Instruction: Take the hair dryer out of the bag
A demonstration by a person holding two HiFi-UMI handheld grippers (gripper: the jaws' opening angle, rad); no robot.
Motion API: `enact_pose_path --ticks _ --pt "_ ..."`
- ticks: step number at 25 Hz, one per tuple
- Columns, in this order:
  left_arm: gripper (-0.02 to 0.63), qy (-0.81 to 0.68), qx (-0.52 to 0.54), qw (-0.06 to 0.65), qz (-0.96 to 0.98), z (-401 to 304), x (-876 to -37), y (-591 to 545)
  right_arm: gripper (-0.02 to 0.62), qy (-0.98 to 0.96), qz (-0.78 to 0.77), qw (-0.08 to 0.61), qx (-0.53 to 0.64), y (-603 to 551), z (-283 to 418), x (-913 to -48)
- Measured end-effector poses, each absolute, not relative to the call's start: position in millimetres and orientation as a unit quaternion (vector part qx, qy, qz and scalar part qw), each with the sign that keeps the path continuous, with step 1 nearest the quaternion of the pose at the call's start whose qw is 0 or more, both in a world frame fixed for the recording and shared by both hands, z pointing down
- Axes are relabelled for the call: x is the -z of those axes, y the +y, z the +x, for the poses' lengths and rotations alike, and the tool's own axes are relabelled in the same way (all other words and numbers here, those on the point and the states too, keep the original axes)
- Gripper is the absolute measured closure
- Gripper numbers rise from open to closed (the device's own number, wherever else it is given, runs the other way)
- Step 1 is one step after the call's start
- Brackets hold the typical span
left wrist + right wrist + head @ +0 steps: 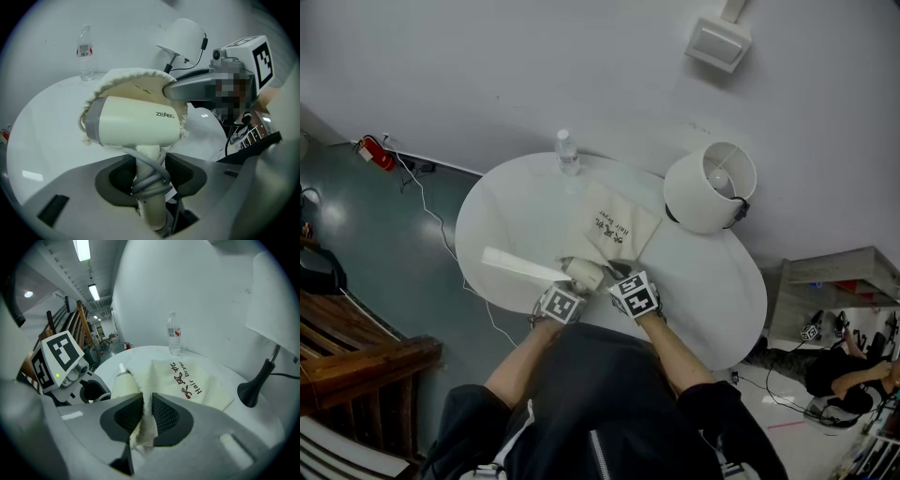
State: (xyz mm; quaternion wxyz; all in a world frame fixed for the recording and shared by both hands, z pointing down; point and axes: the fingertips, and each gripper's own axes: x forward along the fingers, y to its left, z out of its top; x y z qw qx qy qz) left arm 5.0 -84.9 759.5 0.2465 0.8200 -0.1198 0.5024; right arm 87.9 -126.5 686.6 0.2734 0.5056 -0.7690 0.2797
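Left gripper (150,174) clamped on the hair dryer (133,123) handle, right gripper (146,412) pinching the bag (192,385) rim, we should pull steadily, straight out from the bag mouth.

Smooth plastic hair dryer (136,124); bag (197,385) looks matt cloth.

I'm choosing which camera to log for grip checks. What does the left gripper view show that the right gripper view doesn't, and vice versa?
Only the left gripper view: the full barrel of the cream hair dryer, partly out of the beige cloth bag, its cord-wrapped handle clamped by the left gripper. Only the right gripper view: bag cloth pinched inside the right gripper, plus the bag's printed lettering. Both: the clear plastic water bottle, white lamp, round white table.
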Motion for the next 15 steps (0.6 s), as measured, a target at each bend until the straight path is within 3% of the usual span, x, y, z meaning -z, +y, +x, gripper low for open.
enact_pose_path --ticks 9,15 --pt "0.407 -0.144 -0.457 0.267 0.836 -23.3 -738.4 -76.1 0.489 -0.771 0.495 0.280 -0.287 -116.3 79.4 -691.5" --pt "0.408 -0.176 -0.430 0.270 0.843 -49.4 -726.9 -87.4 0.486 -0.775 0.497 0.261 -0.291 -111.7 72.3 -686.9"
